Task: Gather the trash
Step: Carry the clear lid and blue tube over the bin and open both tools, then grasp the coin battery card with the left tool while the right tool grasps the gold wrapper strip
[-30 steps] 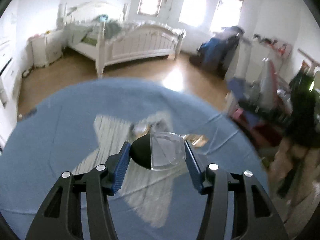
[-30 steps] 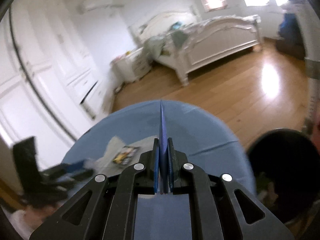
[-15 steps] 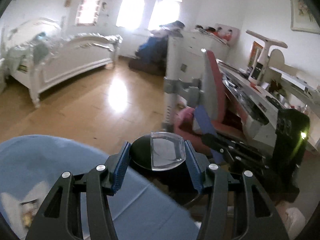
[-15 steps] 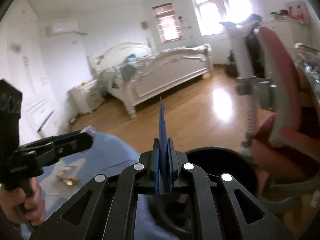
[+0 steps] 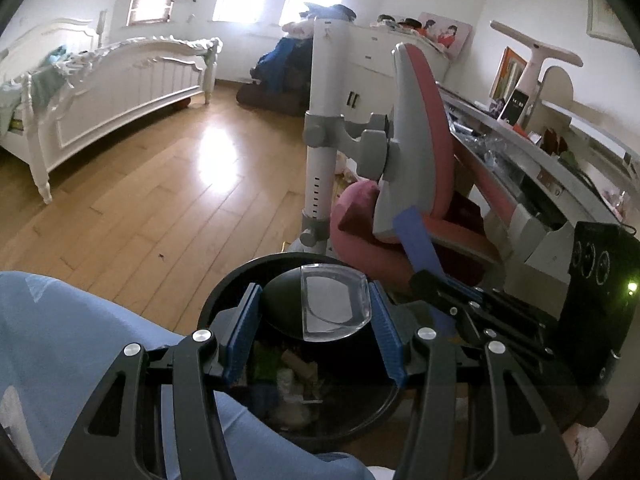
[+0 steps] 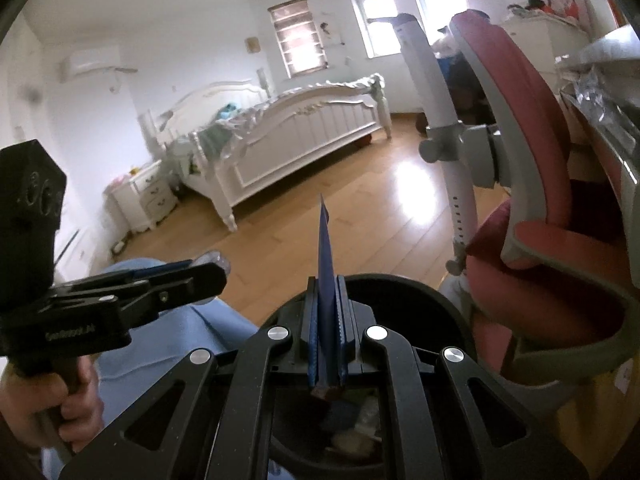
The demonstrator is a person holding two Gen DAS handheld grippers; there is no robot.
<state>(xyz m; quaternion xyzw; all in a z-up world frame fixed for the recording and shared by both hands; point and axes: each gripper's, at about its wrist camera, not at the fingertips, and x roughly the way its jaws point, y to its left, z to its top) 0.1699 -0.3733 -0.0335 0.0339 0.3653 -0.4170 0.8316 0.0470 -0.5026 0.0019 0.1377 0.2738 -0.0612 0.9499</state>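
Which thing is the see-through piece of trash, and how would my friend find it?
Start at the big black trash bin on the wooden floor, beside the blue cloth. Right above its opening, the left gripper pinches a clear plastic piece with a black round part between its blue pads. It is the only see-through thing; the right gripper holds a flat blue strip.

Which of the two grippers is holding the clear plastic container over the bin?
The left gripper: its fingers stand apart around the clear plastic container above the black bin. The right gripper is pinched on a thin blue sheet.
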